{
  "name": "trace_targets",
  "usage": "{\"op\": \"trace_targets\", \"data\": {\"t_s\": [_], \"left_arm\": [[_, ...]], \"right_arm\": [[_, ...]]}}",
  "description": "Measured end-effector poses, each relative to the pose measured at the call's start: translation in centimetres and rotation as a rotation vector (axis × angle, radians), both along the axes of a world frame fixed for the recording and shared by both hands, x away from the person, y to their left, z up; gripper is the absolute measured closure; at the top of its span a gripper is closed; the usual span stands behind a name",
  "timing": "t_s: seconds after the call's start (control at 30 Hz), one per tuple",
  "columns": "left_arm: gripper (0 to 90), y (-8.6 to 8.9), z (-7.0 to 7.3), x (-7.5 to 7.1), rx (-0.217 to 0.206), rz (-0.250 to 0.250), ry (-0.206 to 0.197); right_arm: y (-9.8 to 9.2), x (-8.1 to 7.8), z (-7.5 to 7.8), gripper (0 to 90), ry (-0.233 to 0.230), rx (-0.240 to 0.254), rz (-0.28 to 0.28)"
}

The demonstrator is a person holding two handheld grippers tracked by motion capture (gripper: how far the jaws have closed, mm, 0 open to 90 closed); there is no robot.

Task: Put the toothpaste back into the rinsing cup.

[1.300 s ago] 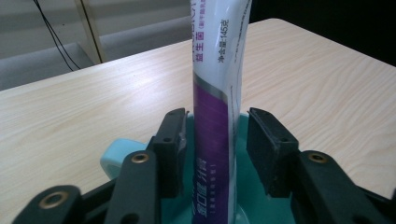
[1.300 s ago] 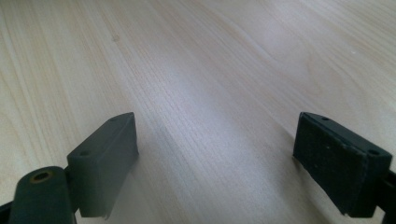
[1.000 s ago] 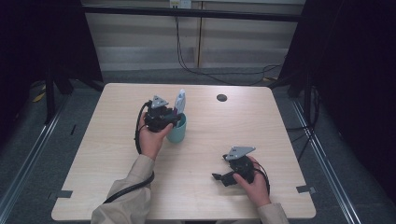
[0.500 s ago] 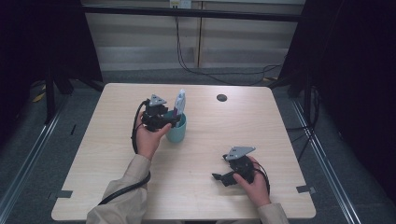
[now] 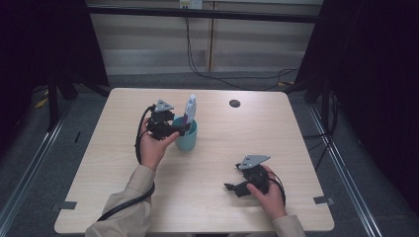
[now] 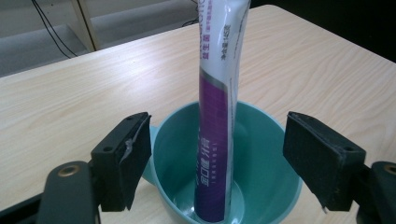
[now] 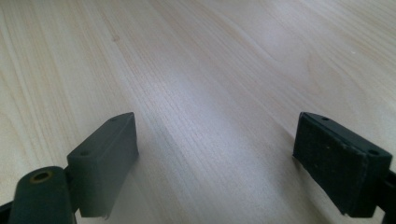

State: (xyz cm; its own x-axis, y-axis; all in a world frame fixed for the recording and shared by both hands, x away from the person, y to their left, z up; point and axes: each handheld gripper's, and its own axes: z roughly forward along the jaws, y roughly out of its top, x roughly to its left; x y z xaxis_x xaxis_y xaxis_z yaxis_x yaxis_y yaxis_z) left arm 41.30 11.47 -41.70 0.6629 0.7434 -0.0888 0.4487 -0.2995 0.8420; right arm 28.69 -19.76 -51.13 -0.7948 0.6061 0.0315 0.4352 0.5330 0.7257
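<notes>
I have the left tool (image 5: pixel 182 129) at the teal cup (image 5: pixel 188 138), which stands a little left of the middle of the worktop (image 5: pixel 296 133). In the left gripper view the tool (image 6: pixel 217 156) stands wide open, a jaw on either side of the cup (image 6: pixel 261 186) and neither one touching it, so it grips nothing. A white and purple tube (image 6: pixel 217 121) stands upright inside the cup (its bottom end rests on the cup's floor, its top runs out of that view). From the high view the tube (image 5: pixel 189 109) sticks well above the rim. My right tool (image 5: pixel 232 187) sits low near the worktop's front right, well apart from the cup. In the right gripper view its jaws are spread wide over bare wood (image 7: pixel 210 93), with nothing between them.
</notes>
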Motion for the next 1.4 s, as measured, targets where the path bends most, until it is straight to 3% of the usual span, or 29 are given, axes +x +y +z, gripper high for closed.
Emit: {"op": "trace_targets", "data": {"t_s": [0.23, 0.4, 0.9, 1.4], "left_arm": [[22.0, 0.3, 0.5, -0.4, -0.001, -0.007, -0.005], [20.5, 0.9, 0.5, -0.5, -0.009, -0.008, 0.02], [16.5, 3.0, 1.1, -1.4, -0.03, 0.003, 0.029], [15.5, 4.5, 0.7, -2.0, -0.036, 0.001, 0.043]], "right_arm": [[0.0, 0.0, 0.0, 13.0, 0.0, 0.0, 0.0], [0.0, 0.0, 0.0, 13.0, 0.0, 0.0, 0.0], [0.0, 0.0, 0.0, 13.0, 0.0, 0.0, 0.0], [0.0, 0.0, 0.0, 13.0, 0.0, 0.001, 0.0]]}}
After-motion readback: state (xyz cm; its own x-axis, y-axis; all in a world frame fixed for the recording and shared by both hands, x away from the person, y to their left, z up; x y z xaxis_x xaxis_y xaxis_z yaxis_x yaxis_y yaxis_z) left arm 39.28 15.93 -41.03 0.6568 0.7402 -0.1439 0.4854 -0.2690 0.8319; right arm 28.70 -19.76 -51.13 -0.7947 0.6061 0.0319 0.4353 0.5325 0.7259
